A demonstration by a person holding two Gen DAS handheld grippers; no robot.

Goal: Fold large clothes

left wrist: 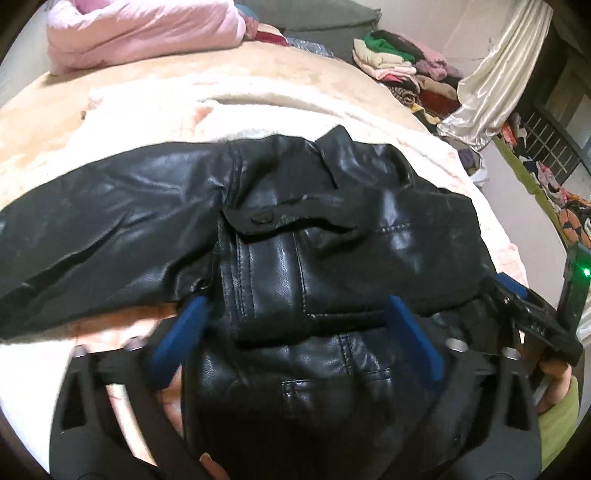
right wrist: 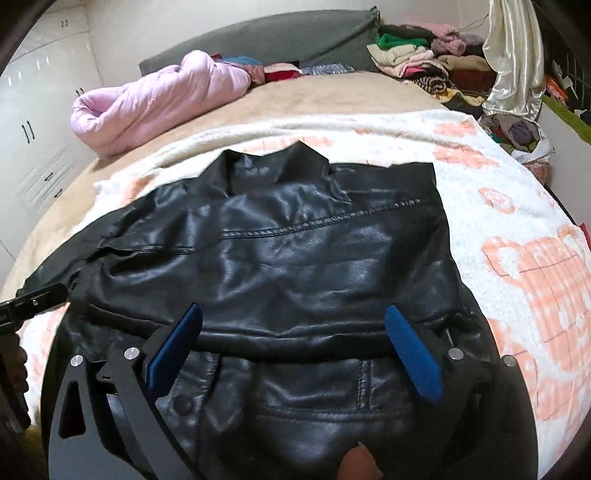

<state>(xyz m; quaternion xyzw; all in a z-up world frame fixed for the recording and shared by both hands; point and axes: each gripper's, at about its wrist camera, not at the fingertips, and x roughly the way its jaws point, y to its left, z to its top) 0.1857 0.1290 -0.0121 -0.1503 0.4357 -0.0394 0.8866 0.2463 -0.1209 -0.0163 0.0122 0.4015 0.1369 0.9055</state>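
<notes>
L wrist view: your left gripper (left wrist: pixel 295 306) is spread wide, blue pads either side of the jacket (left wrist: pixel 295 229), nothing pinched. The jacket lies on the blanket (left wrist: pixel 155 114) w/ one sleeve (left wrist: pixel 96 236) stretched out to the left, a folded edge right btwn the pads. The right gripper (left wrist: pixel 532 314) pokes in at the right edge, a hand (left wrist: pixel 554 384) behind it; can't tell its jaws from here. Pink quilt (left wrist: pixel 144 33) far back, clothes pile (left wrist: pixel 406 70) back right.

R wrist view: your right gripper (right wrist: pixel 293 314) is also wide, pads apart over the jacket (right wrist: pixel 295 251), not gripping. Jacket body is folded up, collar (right wrist: pixel 280 162) away from you, on the blanket (right wrist: pixel 517 221). Left gripper (right wrist: pixel 33 299) tip shows at the left edge, just beside the jacket.
</notes>
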